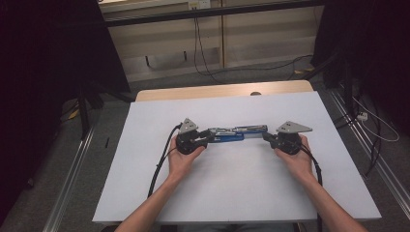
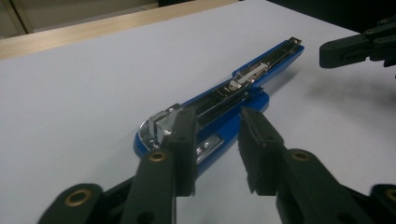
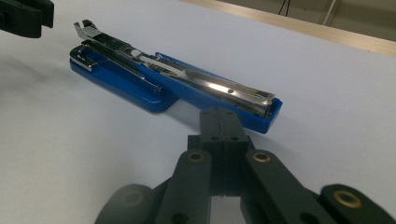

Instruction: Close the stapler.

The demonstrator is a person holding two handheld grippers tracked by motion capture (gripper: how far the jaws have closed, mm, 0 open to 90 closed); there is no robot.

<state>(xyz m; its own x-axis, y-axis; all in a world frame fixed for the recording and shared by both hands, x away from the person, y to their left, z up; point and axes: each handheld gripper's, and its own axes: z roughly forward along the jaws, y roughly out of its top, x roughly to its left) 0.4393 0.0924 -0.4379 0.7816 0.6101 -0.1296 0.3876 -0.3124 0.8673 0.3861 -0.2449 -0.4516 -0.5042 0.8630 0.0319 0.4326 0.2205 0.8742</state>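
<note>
High view: white table (image 1: 145,193), a person's forearms entering from 6 o'clock. A blue stapler (image 1: 237,134), swung open flat, lies crosswise near the table's middle. Left gripper (image 1: 205,138) sits at the stapler's 9 o'clock end, right gripper (image 1: 267,137) at its 3 o'clock end, both pointing inward along it. A hand wraps each gripper body from below. Cables trail back toward 6 o'clock.

Left gripper view: stapler (image 2: 219,100) runs from centre toward 1 o'clock, chrome magazine uppermost on the blue body. The two black jaws rise from 6 o'clock and stand apart, a clear gap between them. The left jaw overlaps the stapler's near chrome end; the right jaw stands over the blue edge. Whether the pads press on it I cannot tell. The other gripper's (image 2: 359,44) tip shows at 2 o'clock, just off the stapler's far end.

Right gripper view: stapler (image 3: 173,81) stretches from 10 o'clock toward centre. Own jaws are pressed together, nothing between them, tip just beside the stapler's near blue end. Left gripper's (image 3: 28,18) tip at 10 o'clock corner.
</note>
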